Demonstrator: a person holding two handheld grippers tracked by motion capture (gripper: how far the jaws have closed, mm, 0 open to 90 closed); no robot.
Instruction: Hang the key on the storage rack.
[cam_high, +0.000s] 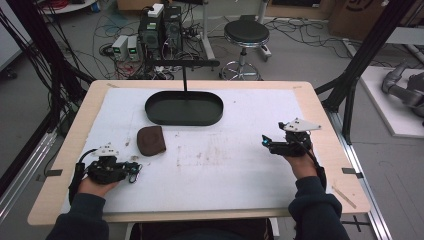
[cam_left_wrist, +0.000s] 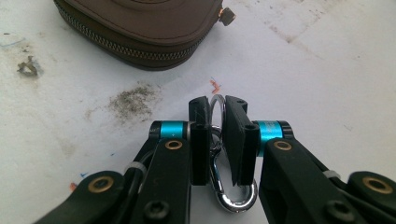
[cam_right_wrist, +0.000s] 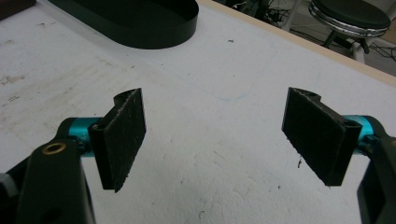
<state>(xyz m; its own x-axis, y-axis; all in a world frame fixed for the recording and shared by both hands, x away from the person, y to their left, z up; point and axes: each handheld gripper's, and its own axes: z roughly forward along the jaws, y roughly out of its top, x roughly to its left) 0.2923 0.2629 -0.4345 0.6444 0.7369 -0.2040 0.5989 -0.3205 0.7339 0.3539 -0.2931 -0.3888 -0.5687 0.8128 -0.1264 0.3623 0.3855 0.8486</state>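
- White sheeting covers the wooden table (cam_high: 210, 170), stained and scuffed, with cables, computer towers and a black stool (cam_high: 246, 34) on the floor beyond its far edge.
- At about 8 o'clock on the table, the left tongs (cam_high: 134, 170) sit low over the sheet, held by the person's left hand (cam_high: 95, 186); their jaws are closed on a silver carabiner with a key ring (cam_left_wrist: 217, 140), the ring pinched between the pads and the clip hanging below.
- At about 4 o'clock, the right tongs (cam_high: 265, 141) are spread wide with nothing between the pads (cam_right_wrist: 122, 135), over bare sheet.
- Just past the left tongs, toward 10 o'clock, a brown zippered pouch (cam_high: 151, 140) lies flat, apart from the carabiner.
- Farthest, at 12 o'clock, a black oval tray (cam_high: 184, 108) rests near the table's far edge.
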